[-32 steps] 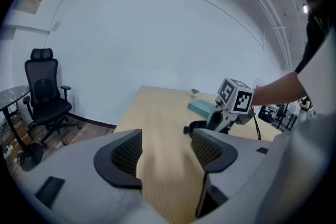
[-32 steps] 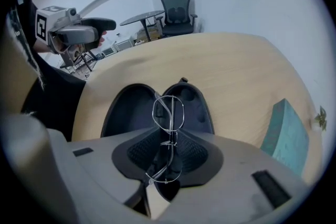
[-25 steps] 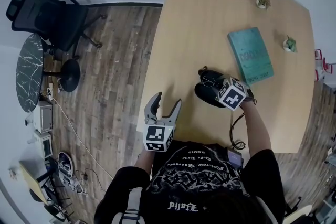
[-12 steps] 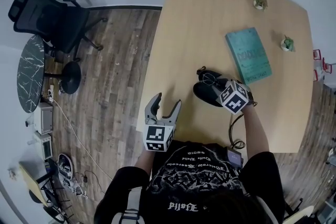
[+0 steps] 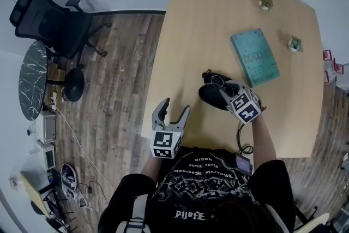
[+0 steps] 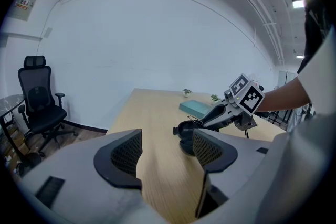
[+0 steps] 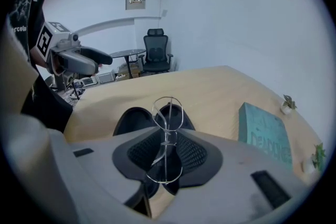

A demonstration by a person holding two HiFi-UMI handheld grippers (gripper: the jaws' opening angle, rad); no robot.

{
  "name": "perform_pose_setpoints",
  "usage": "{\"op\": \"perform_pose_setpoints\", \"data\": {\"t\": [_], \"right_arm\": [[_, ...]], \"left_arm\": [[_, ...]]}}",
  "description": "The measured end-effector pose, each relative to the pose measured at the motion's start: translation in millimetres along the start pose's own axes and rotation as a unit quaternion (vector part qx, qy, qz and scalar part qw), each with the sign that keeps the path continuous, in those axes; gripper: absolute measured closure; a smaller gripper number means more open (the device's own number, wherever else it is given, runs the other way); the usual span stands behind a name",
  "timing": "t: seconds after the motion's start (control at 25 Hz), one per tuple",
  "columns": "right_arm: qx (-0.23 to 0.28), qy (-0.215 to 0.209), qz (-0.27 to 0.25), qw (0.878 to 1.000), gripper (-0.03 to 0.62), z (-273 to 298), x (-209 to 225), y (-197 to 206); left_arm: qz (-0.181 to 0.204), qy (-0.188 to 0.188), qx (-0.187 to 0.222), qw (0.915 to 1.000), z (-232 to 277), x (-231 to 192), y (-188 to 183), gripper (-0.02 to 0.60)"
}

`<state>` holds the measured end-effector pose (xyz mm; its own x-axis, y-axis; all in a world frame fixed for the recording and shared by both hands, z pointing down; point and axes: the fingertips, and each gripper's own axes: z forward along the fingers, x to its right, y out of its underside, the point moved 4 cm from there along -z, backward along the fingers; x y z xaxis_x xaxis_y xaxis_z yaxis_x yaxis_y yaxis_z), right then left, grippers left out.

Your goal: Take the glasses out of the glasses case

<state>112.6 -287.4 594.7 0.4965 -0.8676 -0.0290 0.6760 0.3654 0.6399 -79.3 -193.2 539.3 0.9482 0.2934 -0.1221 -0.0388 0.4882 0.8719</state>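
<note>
- The glasses (image 7: 167, 140) are thin wire-framed ones. They stand on edge between the pads of the right tool (image 7: 168, 150), which is closed narrowly on the bridge, one lens loop above the pads and one below.
- The glasses case (image 5: 209, 94) lies open on the desk (image 5: 218, 13), toward its near side. It sits directly under and just beyond the held glasses.
- From the left tool's view the glasses seem to sit just above the case's rim rather than in it. I judge the pick done and the lift out under way, though whether the frame is fully clear of the case I cannot tell.
- What is left, as I read it, is to carry the glasses away from the case and set them on bare desk.
- The left tool (image 5: 175, 109) hangs over the desk's near-left edge, well apart from the case. Its jaws are wide and nothing is between them.
- A teal book (image 5: 254, 55) lies just beyond the case to the right.
- Two small plants (image 5: 265, 3) stand farther off.
- The desk to the left of the case looks the roomiest spot.
</note>
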Motion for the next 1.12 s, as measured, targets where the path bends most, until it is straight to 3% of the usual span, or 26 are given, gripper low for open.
{"op": "perform_pose_setpoints", "data": {"t": [0.56,1.12], "right_arm": [[0.084,0.033,0.062,0.994,0.490,-27,1,-14],[0.204,0.092,0.116,0.968,0.490,-82,-5,-37]], "left_arm": [[-0.008,0.007,0.010,0.9999,-6,10,-4,0.273],[-0.013,0.026,0.039,0.9988,-15,25,-16,0.273]]}}
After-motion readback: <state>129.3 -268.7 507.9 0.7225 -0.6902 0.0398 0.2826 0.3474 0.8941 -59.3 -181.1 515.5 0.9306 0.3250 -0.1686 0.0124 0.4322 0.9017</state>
